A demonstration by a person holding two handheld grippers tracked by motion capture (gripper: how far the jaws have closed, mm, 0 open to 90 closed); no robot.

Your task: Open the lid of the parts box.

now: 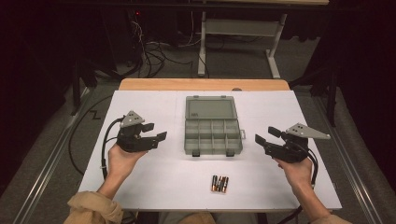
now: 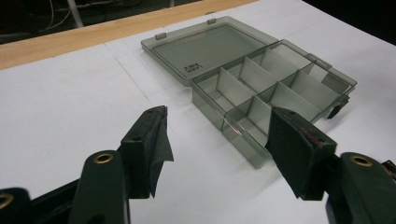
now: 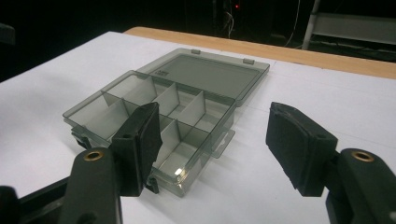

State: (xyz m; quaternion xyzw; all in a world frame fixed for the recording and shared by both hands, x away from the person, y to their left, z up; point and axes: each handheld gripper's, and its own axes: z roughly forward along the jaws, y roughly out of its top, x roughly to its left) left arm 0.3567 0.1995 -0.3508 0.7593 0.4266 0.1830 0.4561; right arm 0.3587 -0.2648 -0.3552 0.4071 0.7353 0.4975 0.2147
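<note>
Batteries (image 1: 219, 184) near open compartment box (image 1: 213, 138)

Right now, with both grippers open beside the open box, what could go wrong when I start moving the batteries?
The batteries lie packed side by side, so a gripper may nudge a neighbour and roll it toward the table edge. The organizer box looks light and rests unheld; it could slide when bumped. Its compartments are narrow, so a battery may catch on a divider.

1. Light falls from above onto the white desk (image 1: 154, 182); the room beyond it is dim, nearly black.
2. The high view is soft and low in detail.
3. Ahead of the left gripper (image 2: 219, 140), the box (image 2: 261, 88) shows a small glint on its near rim.
4. Both gripper views are sharper on the box than on the near, slightly blurred jaws.
</note>
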